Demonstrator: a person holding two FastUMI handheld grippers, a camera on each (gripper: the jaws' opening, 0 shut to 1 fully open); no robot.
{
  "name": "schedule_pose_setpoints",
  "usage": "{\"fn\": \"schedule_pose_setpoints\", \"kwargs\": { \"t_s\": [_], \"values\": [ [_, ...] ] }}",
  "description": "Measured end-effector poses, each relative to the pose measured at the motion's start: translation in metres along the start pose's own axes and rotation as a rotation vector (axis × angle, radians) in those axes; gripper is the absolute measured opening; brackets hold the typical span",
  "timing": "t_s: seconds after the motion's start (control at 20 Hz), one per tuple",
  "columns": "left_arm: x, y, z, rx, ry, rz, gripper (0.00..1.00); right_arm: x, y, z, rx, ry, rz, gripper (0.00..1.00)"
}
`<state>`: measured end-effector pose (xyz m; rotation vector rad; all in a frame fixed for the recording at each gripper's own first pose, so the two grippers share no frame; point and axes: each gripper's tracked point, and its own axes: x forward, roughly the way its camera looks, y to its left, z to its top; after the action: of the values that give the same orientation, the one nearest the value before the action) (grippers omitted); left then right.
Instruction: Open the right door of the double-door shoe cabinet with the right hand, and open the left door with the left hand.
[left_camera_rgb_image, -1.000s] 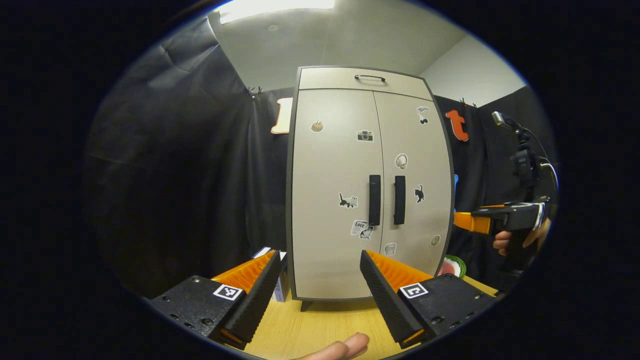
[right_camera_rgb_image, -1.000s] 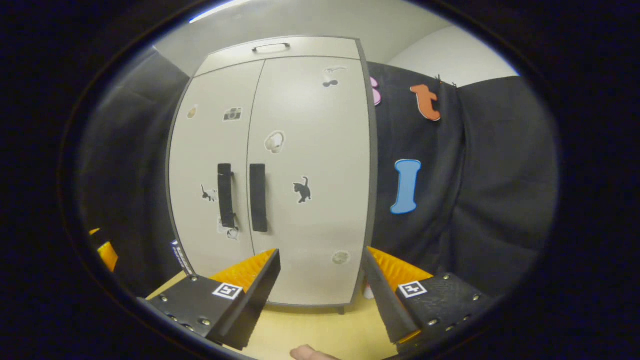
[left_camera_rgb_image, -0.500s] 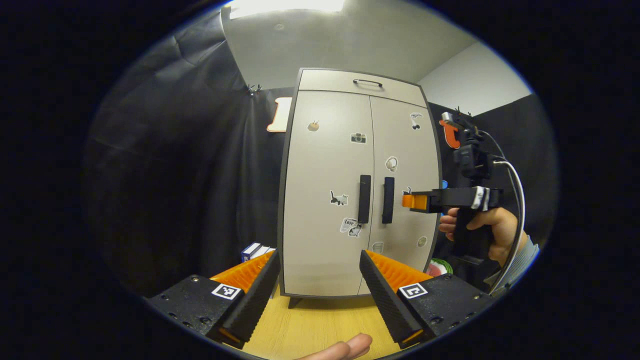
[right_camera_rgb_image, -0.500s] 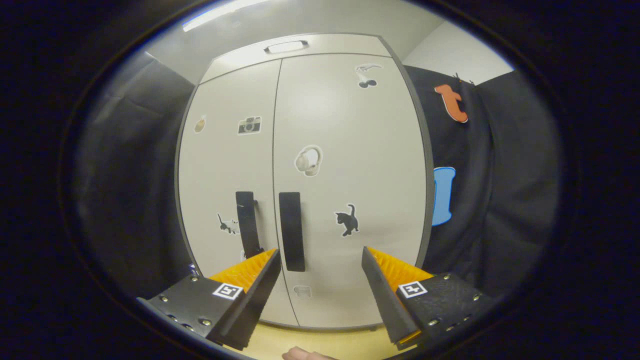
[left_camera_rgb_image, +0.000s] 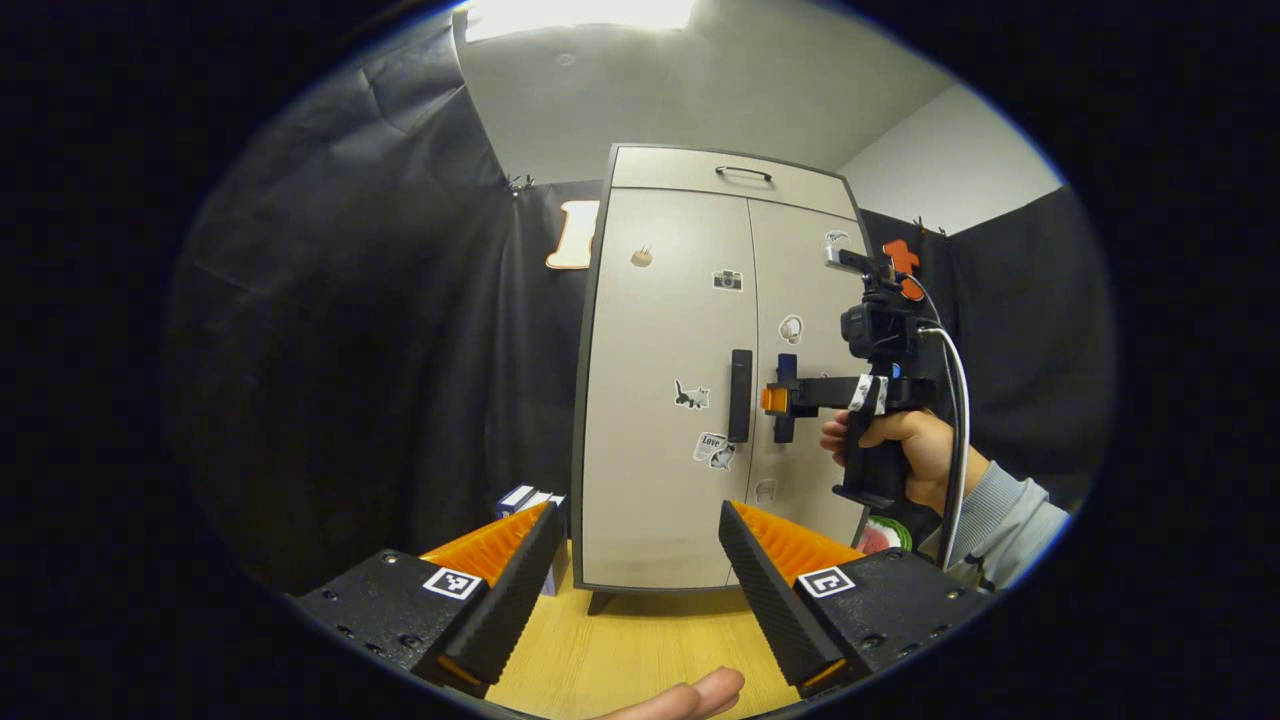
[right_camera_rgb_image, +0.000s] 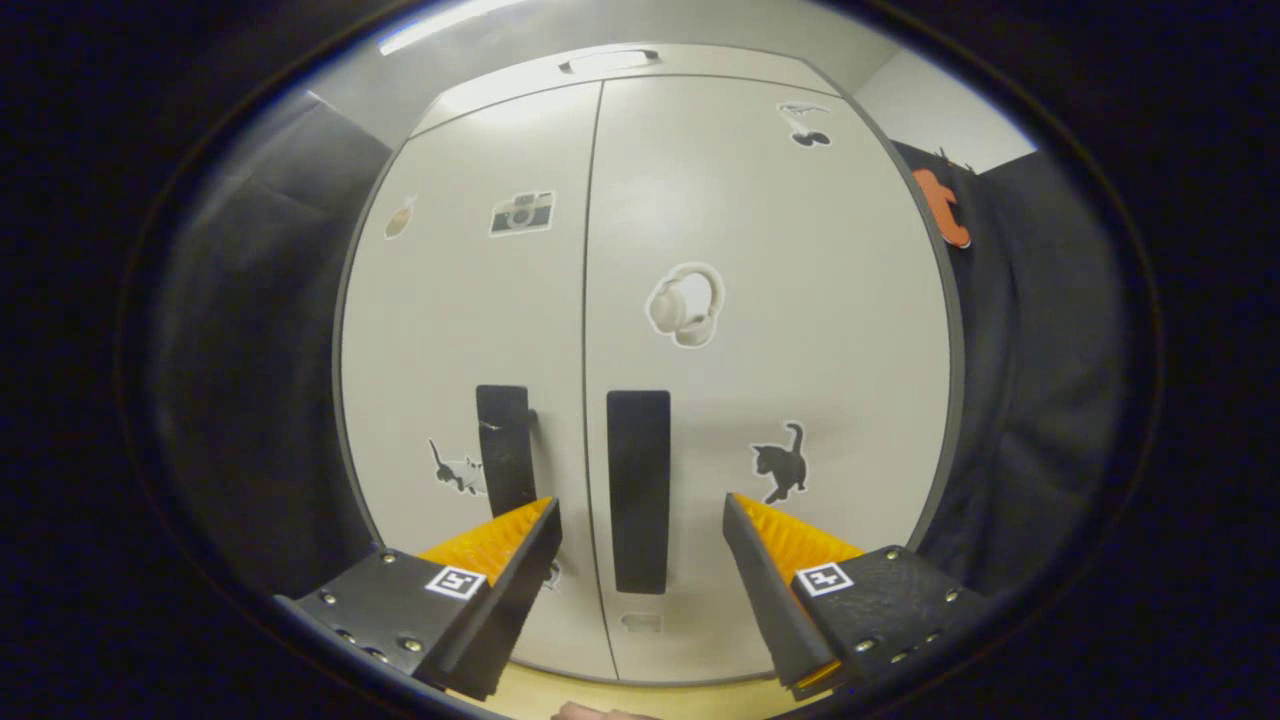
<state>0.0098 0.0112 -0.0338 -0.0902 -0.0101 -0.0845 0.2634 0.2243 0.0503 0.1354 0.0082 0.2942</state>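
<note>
The beige shoe cabinet (left_camera_rgb_image: 660, 330) stands on the wooden table with both doors closed. Its two dark vertical handles sit side by side at the middle seam: the left handle (left_camera_rgb_image: 740, 395) and the right handle (left_camera_rgb_image: 785, 425). My left gripper (left_camera_rgb_image: 635, 510) is open, well back from the cabinet and low in front of the left door. In the left gripper view, a hand (left_camera_rgb_image: 895, 445) holds my right gripper (left_camera_rgb_image: 775, 400) with its tips at the right handle. In the right gripper view, the right gripper (right_camera_rgb_image: 640, 505) is open and the right handle (right_camera_rgb_image: 638, 490) stands between its fingers, beside the left handle (right_camera_rgb_image: 503, 450).
The cabinet has a top drawer with a small handle (left_camera_rgb_image: 742, 172) and stickers on both doors. A small blue and white box (left_camera_rgb_image: 530, 498) stands left of the cabinet's foot. A round red and green object (left_camera_rgb_image: 882, 535) lies at its right. The wooden table (left_camera_rgb_image: 640, 650) stretches in front.
The right gripper has moved in from the right side to the right door handle, which now looms larger between its fingers. The left gripper has stayed almost still. Both doors remain closed.
</note>
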Motion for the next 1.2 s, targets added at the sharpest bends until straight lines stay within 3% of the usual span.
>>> {"fn": "schedule_pose_setpoints", "kwargs": {
  "t_s": [0.05,0.1,0.2,0.3,0.35,0.45,0.6,0.9,1.2],
  "values": [
    [0.0,0.002,-0.001,-0.001,0.002,0.001,0.99,0.006,0.002,0.0,-0.007,-0.001,-0.002,0.97],
    [0.0,0.003,-0.004,-0.006,0.009,-0.003,0.99,0.009,-0.002,0.0,-0.005,-0.005,-0.024,0.9],
    [0.002,0.01,-0.012,-0.008,0.029,0.006,0.99,0.018,-0.005,-0.002,-0.006,0.002,-0.049,0.67],
    [0.006,0.017,-0.018,-0.012,0.047,0.025,0.99,0.024,-0.003,-0.002,0.002,0.001,-0.029,0.35],
    [0.008,0.02,-0.02,-0.017,0.052,0.028,0.99,0.028,-0.003,-0.003,0.016,0.01,-0.02,0.29],
    [0.008,0.024,-0.025,-0.025,0.064,0.033,0.99,0.026,-0.003,-0.002,0.039,0.009,-0.006,0.33],
    [0.009,0.029,-0.028,-0.025,0.071,0.038,0.99,0.026,-0.004,-0.003,0.008,0.0,-0.007,0.25],
    [0.005,0.037,-0.033,-0.044,0.093,0.052,0.99,0.019,-0.005,-0.004,-0.002,0.001,-0.018,0.25],
    [0.0,0.027,-0.027,-0.022,0.083,0.043,0.99,-0.012,-0.009,-0.005,-0.036,-0.001,0.041,0.25]
  ]
}}
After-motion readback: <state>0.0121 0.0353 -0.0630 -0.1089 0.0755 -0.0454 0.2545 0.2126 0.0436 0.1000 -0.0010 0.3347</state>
